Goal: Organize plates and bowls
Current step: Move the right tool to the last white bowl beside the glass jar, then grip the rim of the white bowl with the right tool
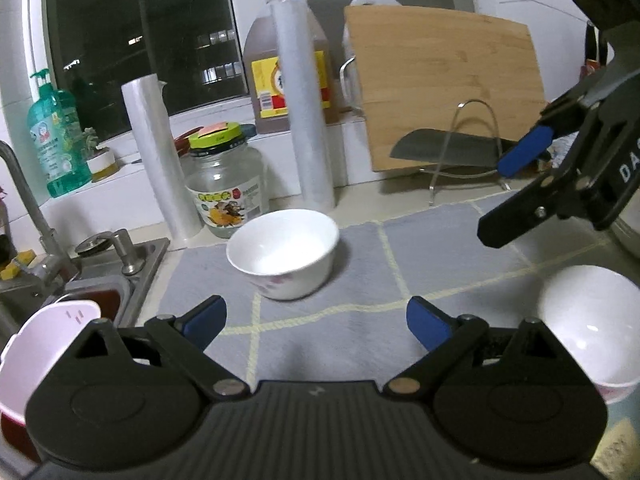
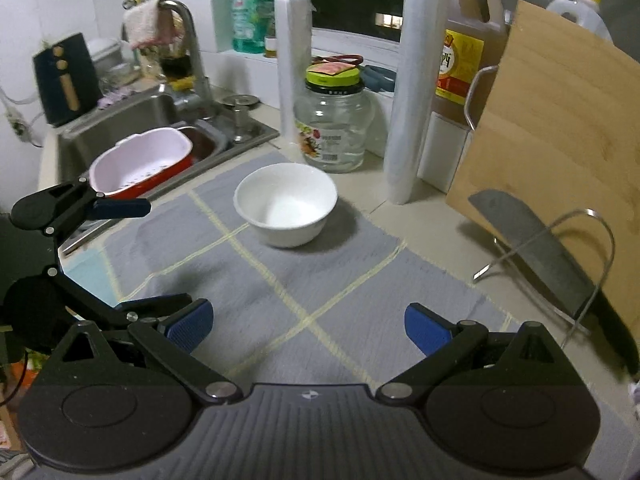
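My left gripper (image 1: 316, 322) spread wide and empty before the white bowl (image 1: 283, 253) on the grey mat (image 1: 432, 248), my right gripper (image 2: 308, 324) likewise released, second bowl (image 1: 592, 322) right of it

My left gripper (image 1: 316, 322) points forward and downward, jaws spread wide with nothing between them. My right gripper (image 2: 308, 326) tilts down more steeply, jaws fully apart and empty. Each sees the other: right at two o'clock, left at nine.
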Available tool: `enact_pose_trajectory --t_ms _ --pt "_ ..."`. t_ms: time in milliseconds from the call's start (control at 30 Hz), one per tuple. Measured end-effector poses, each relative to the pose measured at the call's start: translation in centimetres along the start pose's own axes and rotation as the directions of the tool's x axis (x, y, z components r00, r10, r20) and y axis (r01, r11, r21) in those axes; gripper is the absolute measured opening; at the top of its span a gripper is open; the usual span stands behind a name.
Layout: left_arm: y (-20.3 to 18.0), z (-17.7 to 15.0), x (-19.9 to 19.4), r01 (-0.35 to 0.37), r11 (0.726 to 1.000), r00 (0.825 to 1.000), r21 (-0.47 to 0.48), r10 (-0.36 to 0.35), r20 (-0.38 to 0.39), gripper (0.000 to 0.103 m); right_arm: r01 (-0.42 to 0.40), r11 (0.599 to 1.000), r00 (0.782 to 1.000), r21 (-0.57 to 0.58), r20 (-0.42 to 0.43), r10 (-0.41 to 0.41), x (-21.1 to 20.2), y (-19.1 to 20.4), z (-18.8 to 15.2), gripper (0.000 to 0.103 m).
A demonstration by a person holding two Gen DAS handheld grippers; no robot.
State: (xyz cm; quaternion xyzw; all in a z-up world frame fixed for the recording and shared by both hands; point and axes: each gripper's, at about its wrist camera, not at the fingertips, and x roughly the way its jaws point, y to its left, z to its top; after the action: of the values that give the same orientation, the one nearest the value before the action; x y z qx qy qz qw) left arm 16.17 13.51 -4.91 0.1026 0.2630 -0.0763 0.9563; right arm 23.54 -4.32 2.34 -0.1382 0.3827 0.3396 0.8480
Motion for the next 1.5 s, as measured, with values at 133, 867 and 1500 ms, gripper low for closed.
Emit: enact_pose_trajectory --t_ms 133,867,1500 --pt "1.6 0.0 2.4 0.024 1.000 1.000 0.007 -0.024 -0.009 0.097 0.022 1.000 1.000 0.009 -0.016 -0.022 2.0 0.3 1.9 0.103" --pt "4.7 -0.7 9.9 0.100 0.995 0.993 -0.007 -0.100 -0.062 0.096 -0.048 0.995 0.993 0.086 -0.104 0.057 12.1 -1.0 6.9 0.103" --pt "5.1 -0.2 10.8 0.137 0.990 0.990 0.010 -0.137 -0.023 0.087 -0.134 0.986 0.984 0.098 -0.100 0.144 15.9 -1.1 8.8 0.084"
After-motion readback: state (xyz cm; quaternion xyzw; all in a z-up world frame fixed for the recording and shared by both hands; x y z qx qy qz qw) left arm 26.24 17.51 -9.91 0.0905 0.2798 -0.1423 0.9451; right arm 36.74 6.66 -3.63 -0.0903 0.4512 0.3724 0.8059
